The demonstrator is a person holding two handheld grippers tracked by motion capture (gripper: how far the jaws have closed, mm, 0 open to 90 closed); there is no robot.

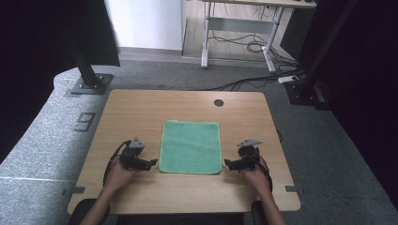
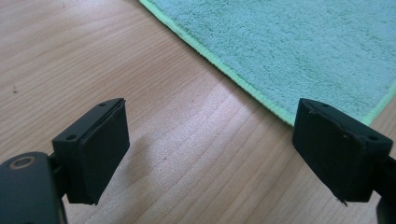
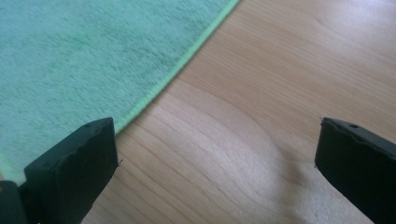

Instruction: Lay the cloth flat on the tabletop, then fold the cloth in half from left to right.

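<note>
Cloth [image 1: 190, 146], one green square of terry, lies flat and unfolded on the surface [image 1: 141, 112], a little toward the person's side of its middle. Its sides run nearly equal, so no long axis stands out; the near edge lies crosswise in front of the person.

Left gripper [image 1: 151, 164] sits just beside the cloth's near left corner, its fingers [image 2: 95, 151] spread wide and holding nothing. In the left gripper view the cloth's green hem runs up and away ahead of the fingers, and the corner lies next to the farther one, so the cloth lies forward and inward of this hand.

Right gripper [image 1: 227, 163] mirrors it just beside the near right corner, its fingers [image 3: 74, 168] also wide apart and empty. In the right gripper view the hem passes by one finger, with bare wood between the two.

Both hands look equally near, each to its own corner. The likely next move is a pinch of both near corners, which calls for each hand to slide inward until a finger gets under the hem.

Count: one cloth, two grippers, one surface.
</note>
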